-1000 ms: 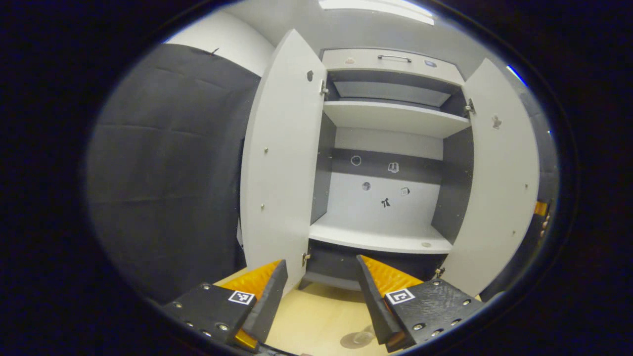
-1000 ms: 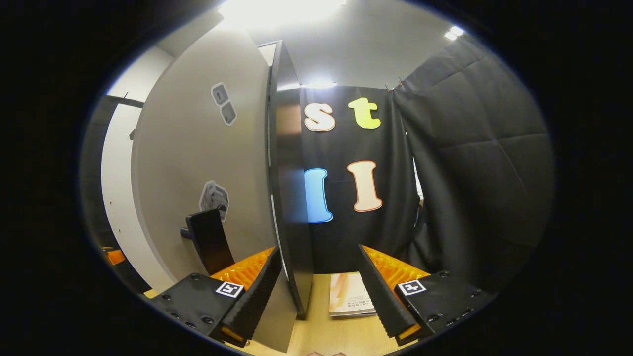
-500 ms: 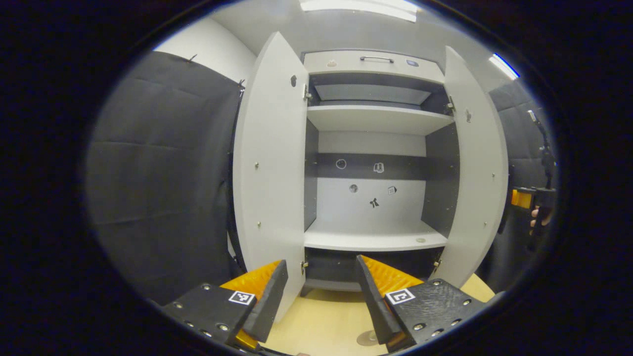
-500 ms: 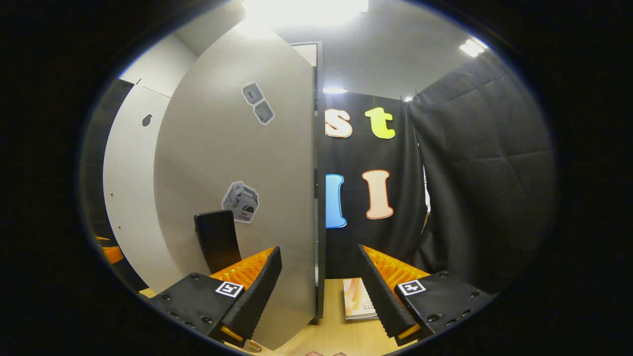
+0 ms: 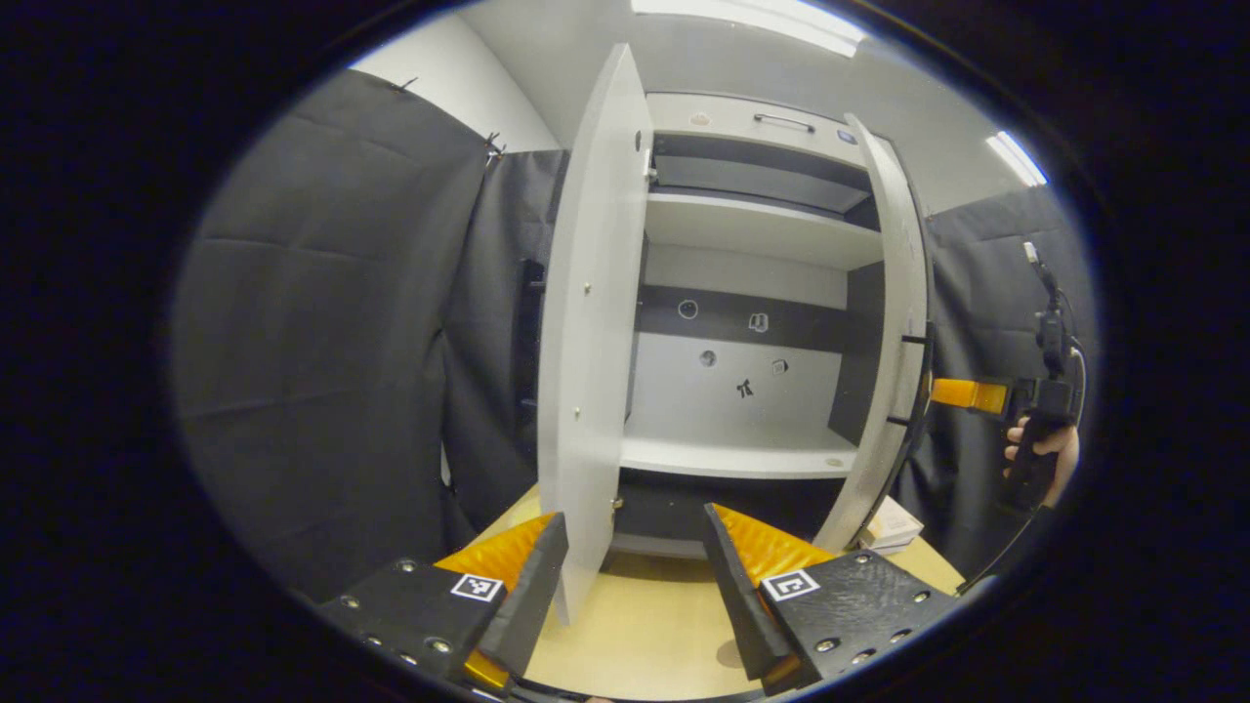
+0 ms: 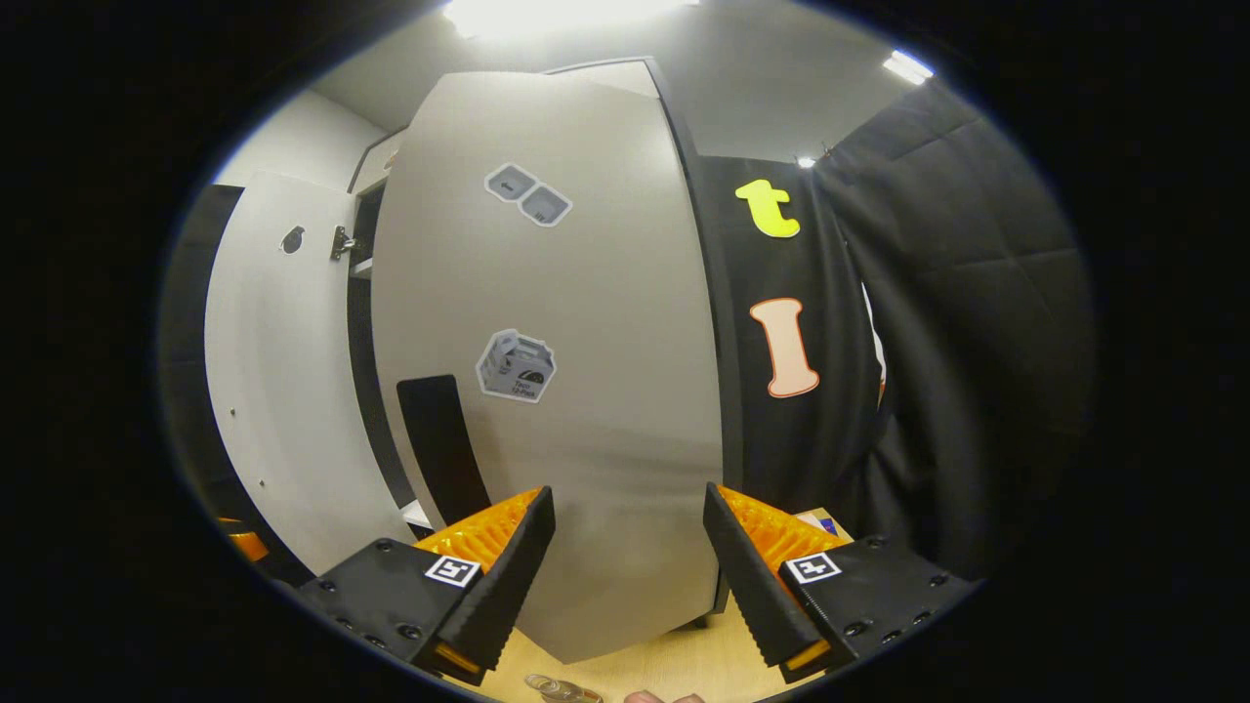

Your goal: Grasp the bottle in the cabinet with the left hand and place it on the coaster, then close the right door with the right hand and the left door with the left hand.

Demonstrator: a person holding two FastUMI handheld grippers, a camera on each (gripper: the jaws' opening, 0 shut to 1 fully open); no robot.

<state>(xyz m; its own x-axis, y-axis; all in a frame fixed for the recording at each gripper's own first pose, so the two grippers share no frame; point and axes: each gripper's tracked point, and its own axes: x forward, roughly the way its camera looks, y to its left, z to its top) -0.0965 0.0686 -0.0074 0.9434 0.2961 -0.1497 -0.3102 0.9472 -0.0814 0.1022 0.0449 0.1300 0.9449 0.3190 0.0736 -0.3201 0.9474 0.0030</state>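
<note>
Standing open on the wooden bench (image 5: 645,625), the cabinet (image 5: 752,293) shows bare shelves between its two doors in the left gripper view. The left door (image 5: 591,332) is swung out edge-on toward the camera, and the left gripper (image 5: 630,576) hangs low in front of it with its jaws spread wide and nothing between them; the door's lower edge falls between the two fingers in the picture, but whether it touches either one cannot be told. The right door (image 5: 894,342) stands partly closed, angled in toward the cabinet. Just beyond it, at the right edge, a person's hand (image 5: 1040,444) holds the right gripper (image 5: 962,393), which reaches toward the door's outer face.

In the right gripper view the right gripper (image 6: 630,576) faces the outside of the right door (image 6: 557,371), which carries a few stickers (image 6: 516,366) and a dark upright handle (image 6: 439,439). Its jaws are spread apart, the door face close ahead of them; contact cannot be made out. The left door (image 6: 273,391) shows beyond, on the left. At the bottom edge of this view, on the bench (image 6: 674,664), a small clear rounded object (image 6: 557,688) peeks in, perhaps the bottle's top, though it is too cut off to be sure.
</note>
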